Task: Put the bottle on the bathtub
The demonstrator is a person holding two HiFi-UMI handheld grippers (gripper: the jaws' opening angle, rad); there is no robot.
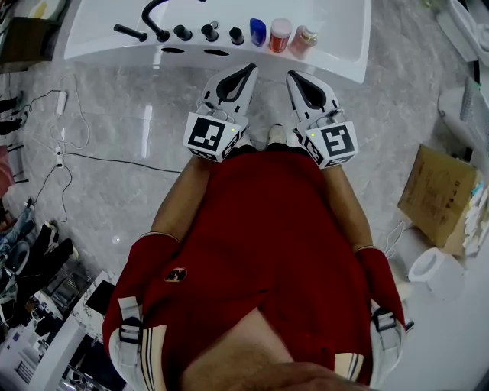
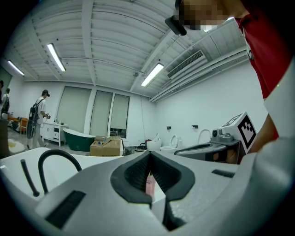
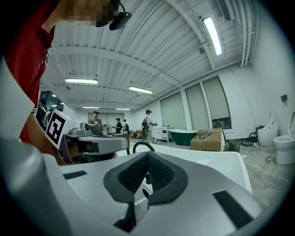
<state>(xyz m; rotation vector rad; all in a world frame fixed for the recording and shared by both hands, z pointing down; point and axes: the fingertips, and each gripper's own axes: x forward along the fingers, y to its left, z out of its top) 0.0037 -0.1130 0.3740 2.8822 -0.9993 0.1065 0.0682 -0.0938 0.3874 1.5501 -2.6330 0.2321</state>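
Observation:
Three bottles stand in a row on the white bathtub's rim (image 1: 336,61): a blue bottle (image 1: 257,31), a red one with a white cap (image 1: 280,34) and a pink one (image 1: 303,40). My left gripper (image 1: 251,69) and right gripper (image 1: 293,75) are side by side just short of the rim, pointing at it. Both are shut with nothing between the jaws. In the left gripper view the tips (image 2: 149,154) meet, and a sliver of the pink bottle (image 2: 150,183) shows through the gap behind them. The right gripper (image 3: 147,153) has its tips together too.
A black faucet (image 1: 153,14) and black knobs (image 1: 208,32) sit on the rim left of the bottles. Cables (image 1: 69,153) lie on the floor at left. A cardboard box (image 1: 439,195) and a white roll (image 1: 433,271) are at right. People stand far off (image 3: 148,122).

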